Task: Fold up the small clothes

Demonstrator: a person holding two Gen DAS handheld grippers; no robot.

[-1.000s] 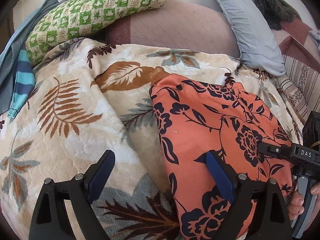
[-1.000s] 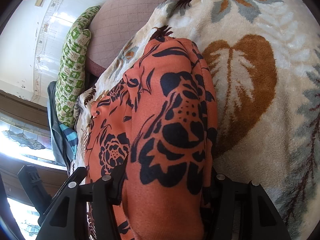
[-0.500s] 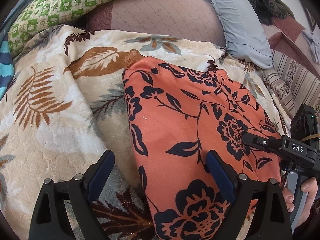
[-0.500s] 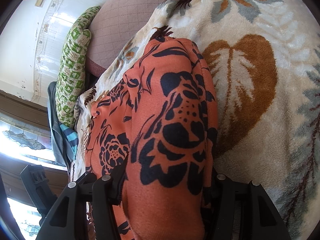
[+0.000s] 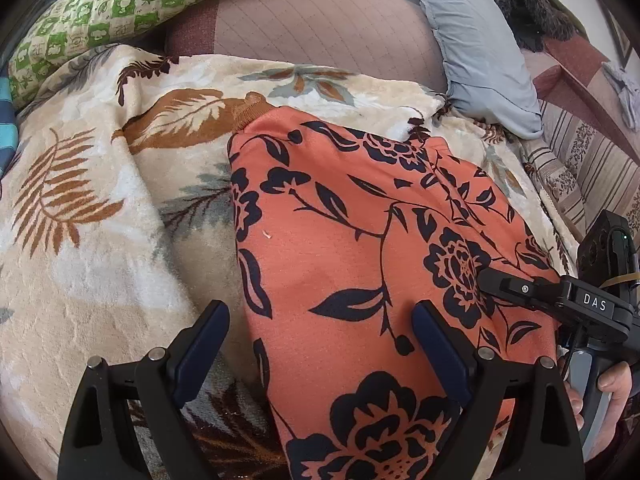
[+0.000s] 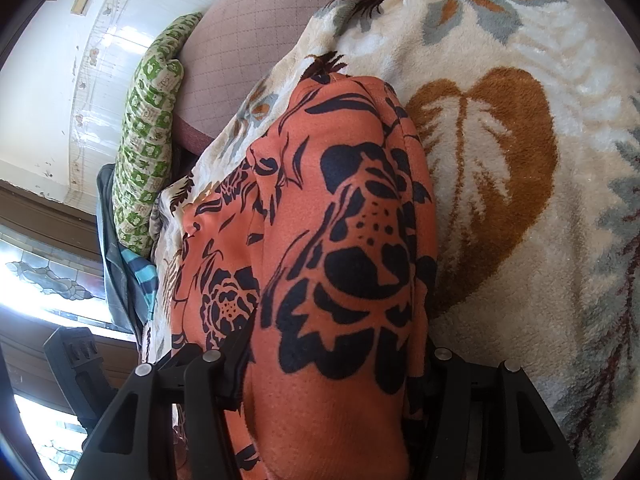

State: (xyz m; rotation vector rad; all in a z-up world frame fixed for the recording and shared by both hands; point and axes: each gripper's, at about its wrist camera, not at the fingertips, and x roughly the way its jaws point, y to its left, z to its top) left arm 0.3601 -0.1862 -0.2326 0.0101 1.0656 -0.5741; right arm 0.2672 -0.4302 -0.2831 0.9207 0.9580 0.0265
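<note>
An orange garment with a black flower print (image 5: pixel 360 240) lies folded on the leaf-patterned cream blanket (image 5: pixel 80 240). My left gripper (image 5: pixel 320 332) is open and empty, its fingers straddling the garment's near left edge. My right gripper (image 6: pixel 332 364) has the garment's fabric (image 6: pixel 340 240) bunched between its jaws at the right side; its jaws stand wide around the thick fold. The right gripper's finger also shows in the left wrist view (image 5: pixel 520 288), resting on the garment's right part.
A green checked pillow (image 5: pixel 140 0), a brown quilted cushion (image 5: pixel 320 28) and a grey-blue pillow (image 5: pixel 472 40) lie at the bed's head. A striped blue cloth (image 5: pixel 8 128) lies at far left. A striped sheet (image 5: pixel 592 168) runs along the right.
The left gripper has moved right and closer over the garment, so the garment now fills more of its view. The right gripper has held still on the fabric.
</note>
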